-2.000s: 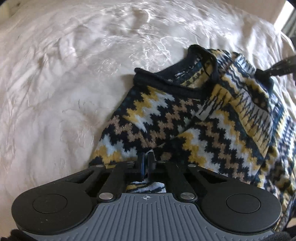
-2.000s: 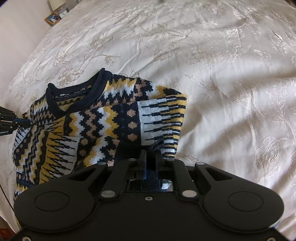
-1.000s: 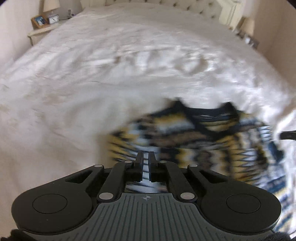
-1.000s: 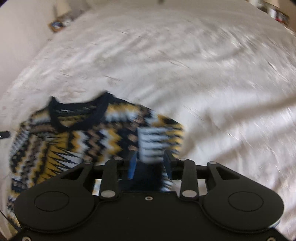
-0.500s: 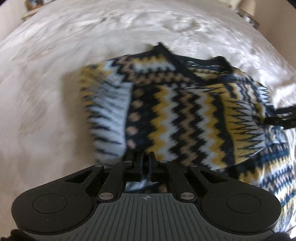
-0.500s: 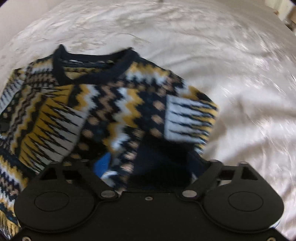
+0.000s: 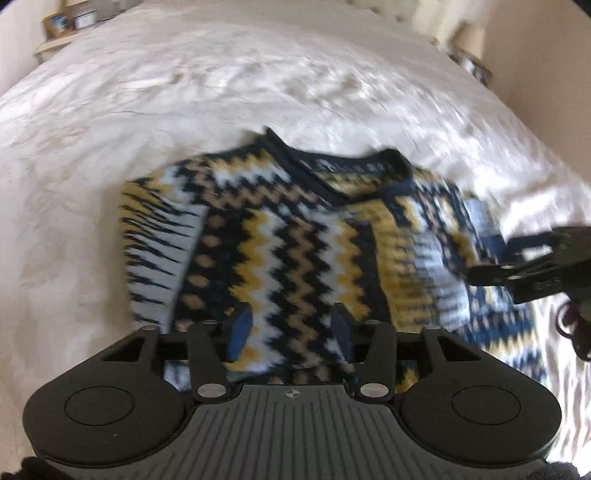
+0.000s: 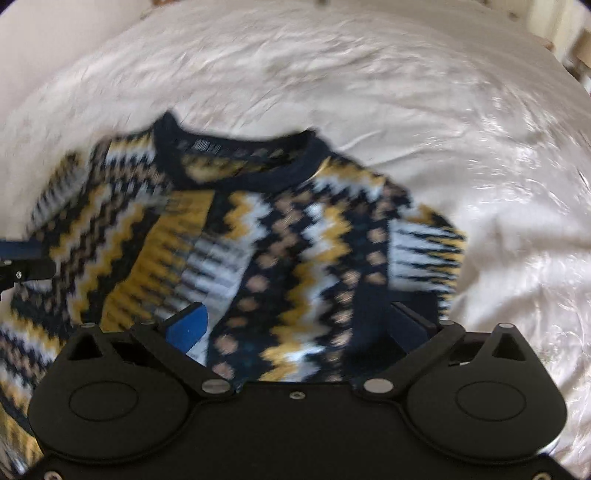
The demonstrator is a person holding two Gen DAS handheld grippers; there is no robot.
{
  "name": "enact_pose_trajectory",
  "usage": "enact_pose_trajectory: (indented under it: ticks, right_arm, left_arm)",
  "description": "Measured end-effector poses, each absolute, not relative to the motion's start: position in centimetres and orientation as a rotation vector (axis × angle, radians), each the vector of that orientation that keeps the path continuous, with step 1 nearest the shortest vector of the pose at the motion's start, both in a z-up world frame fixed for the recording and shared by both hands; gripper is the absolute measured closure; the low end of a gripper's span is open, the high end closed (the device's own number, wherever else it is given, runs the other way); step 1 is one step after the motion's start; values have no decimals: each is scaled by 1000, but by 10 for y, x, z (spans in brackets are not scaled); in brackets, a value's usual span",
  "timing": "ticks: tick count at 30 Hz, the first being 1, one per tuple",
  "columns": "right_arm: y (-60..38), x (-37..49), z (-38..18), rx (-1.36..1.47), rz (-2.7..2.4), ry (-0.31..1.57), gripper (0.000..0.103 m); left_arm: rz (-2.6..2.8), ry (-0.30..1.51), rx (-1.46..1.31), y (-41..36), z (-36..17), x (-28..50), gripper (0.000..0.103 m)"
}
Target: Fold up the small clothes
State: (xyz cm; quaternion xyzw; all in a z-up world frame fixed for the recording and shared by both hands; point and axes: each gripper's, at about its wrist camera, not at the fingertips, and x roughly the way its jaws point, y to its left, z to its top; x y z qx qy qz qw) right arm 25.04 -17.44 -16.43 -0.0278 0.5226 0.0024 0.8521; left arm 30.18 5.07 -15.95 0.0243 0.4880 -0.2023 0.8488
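Cream bedding with a raised floral weave covers the bed [image 7: 110, 122] in front of you, and a nightstand with small frames [image 7: 59, 26] sits at its far left corner. Your patterned sweater [image 7: 280, 236] lies flat near the middle of the bed, navy, mustard, pale blue and tan in zigzag bands. Its navy neckline [image 7: 347, 166] points away from you toward the headboard, and the hem lies under your claws, so the long axis runs from you toward the far end of the bed. One sleeve is folded in over the body on each side.

Your left claw [image 7: 291, 326] hangs over the lower middle of the sweater with its jaws partway apart and opening; knit shows between the blue pads, but they do not press on it. Your right claw [image 8: 303, 325] hangs over the hem on the other side, jaws spread wide and opening, with fabric below the gap and nothing gripped. Both views are blurred with motion.
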Motion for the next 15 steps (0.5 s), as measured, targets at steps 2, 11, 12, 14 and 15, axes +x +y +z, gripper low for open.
enact_pose_trajectory:
  ticks: [2,11,12,14,15]
  right_arm:
    - [-166,249,-178,-114,-17,1135,1]
    - [-175,212,-177,-108,-141,1133,1]
    - [-179,206,-171,-57,-155,1115,1]
    - [-184,196,-163,13,-186,1095,1]
    - [-184,188,-159,45,-203,1086,1]
  left_arm:
    - [-430,1040,136,44,-169,295,40]
    - [-370,1096,110,84,-179,276,25]
    - [-372,1088,96,91,-174,272,25]
    - [-371,1077,58,104,-165,266,24]
    - [-369,1076,39,110,-163,265,24]
